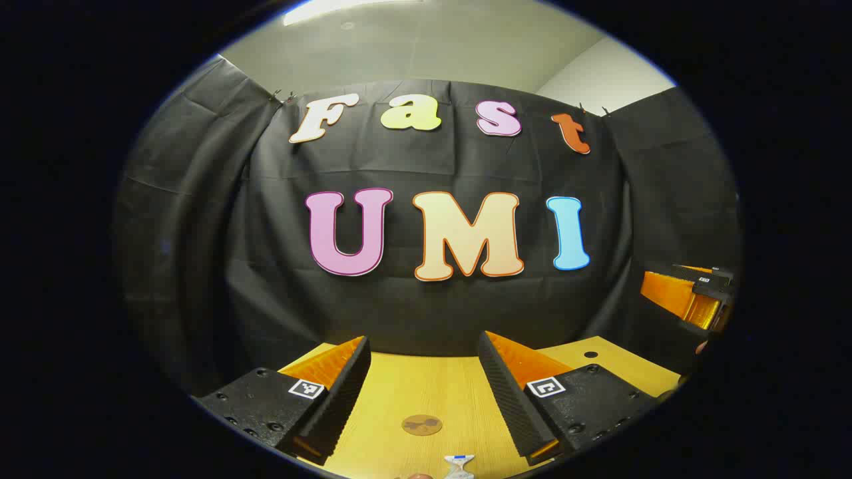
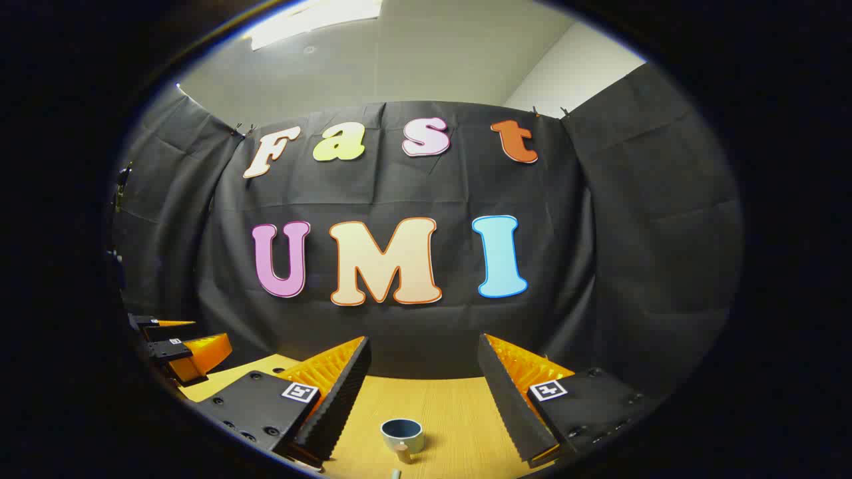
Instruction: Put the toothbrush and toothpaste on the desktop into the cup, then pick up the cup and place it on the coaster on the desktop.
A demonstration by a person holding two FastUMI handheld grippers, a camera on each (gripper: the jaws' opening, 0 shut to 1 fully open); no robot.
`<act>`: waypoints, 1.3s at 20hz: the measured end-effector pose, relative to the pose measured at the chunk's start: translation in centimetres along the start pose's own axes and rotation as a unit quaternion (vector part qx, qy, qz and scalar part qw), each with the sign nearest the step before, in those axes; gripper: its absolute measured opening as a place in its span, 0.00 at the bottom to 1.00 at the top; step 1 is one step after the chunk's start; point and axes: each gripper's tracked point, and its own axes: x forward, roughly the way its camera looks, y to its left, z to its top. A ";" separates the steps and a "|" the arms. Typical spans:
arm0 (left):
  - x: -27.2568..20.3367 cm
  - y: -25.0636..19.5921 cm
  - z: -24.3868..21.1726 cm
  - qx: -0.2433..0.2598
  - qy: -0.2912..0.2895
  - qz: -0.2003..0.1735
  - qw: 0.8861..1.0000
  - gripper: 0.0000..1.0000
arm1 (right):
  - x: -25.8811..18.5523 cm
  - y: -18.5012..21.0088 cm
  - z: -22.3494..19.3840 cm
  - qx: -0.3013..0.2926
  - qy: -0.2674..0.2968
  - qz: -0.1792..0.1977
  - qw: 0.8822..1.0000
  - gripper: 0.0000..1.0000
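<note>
Both hand-held grippers, left (image 1: pixel 423 382) and right (image 2: pixel 423 382), hung spread and empty above the bench (image 2: pixel 459 406), apparently poised to start, with the cup (image 2: pixel 403 435) upright ahead and the coaster (image 1: pixel 422 424) bare.

No readable words, brands or numbers here. The one kind of sign is the small square black-and-white marker — one on each finger (image 1: pixel 307 388) of the left tool, lower middle of the frame, likewise on the right tool's fingers (image 2: pixel 299 392) — coded patterns, not legible text.
</note>
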 end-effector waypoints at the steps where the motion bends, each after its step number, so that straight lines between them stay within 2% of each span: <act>1: 0.3 0.1 0.0 0.000 -0.001 -0.001 1.000 0.94 | 0.0 0.1 0.1 -0.001 0.000 0.000 1.000 0.99; 5: 0.3 0.3 0.1 0.000 -0.003 -0.002 1.000 0.94 | 0.0 0.4 -0.2 -0.006 0.007 0.002 1.000 0.99; 6: 0.2 0.4 0.1 0.000 -0.004 -0.002 1.000 0.94 | 0.0 0.5 -0.2 -0.007 0.006 0.002 1.000 0.96; 12: 0.2 0.7 -0.3 -0.004 -0.001 0.002 1.000 0.94 | 0.0 1.1 -0.5 -0.011 0.009 0.009 1.000 1.00; 16: 0.2 0.8 -0.3 -0.002 -0.004 0.002 1.000 0.94 | 0.1 1.6 -1.0 -0.014 0.016 0.015 1.000 0.96; 17: 0.3 0.8 -0.3 -0.003 -0.004 0.003 1.000 0.94 | 0.1 1.6 -1.0 -0.012 0.018 0.016 1.000 0.99; 21: 0.2 1.0 -0.5 -0.003 -0.002 0.006 1.000 0.94 | 0.3 1.9 -2.0 -0.013 0.033 0.021 0.999 0.99; 26: 0.2 1.5 -0.3 0.007 -0.009 0.010 1.000 0.94 | 0.5 2.6 -5.2 -0.038 0.073 0.031 0.996 0.99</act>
